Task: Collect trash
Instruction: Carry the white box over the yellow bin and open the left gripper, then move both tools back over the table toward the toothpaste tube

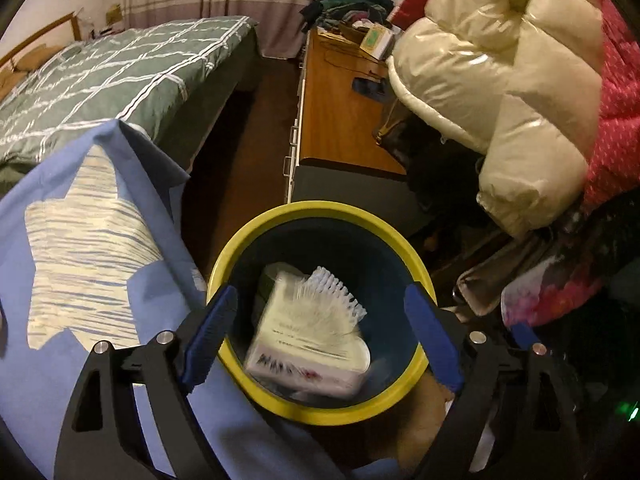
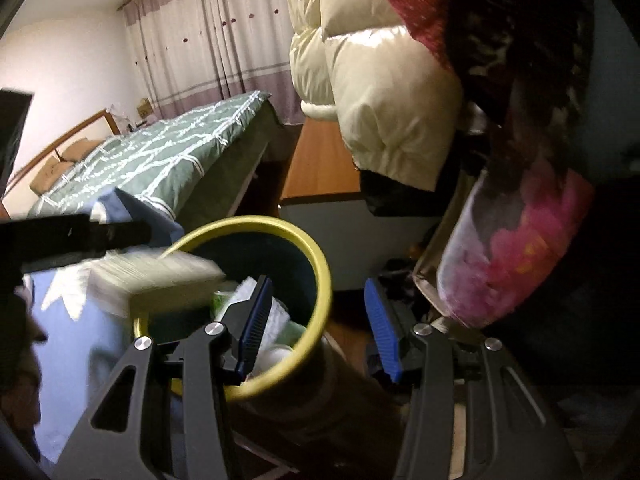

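step: dropping trash | white motion-blurred packet (image 1: 308, 344) inside yellow-rimmed dark blue bin (image 1: 320, 210) beside bed | left gripper (image 1: 320, 340) fingers wide, empty | right gripper (image 2: 316, 328) likewise | next: seek more trash

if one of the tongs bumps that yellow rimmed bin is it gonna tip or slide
The bin looks like thin plastic, so it is probably light and apt to slide. It holds only a white box and paper, so little weight seems to anchor it. It looks tall for its width in the right wrist view, so a push at the rim might tip it.
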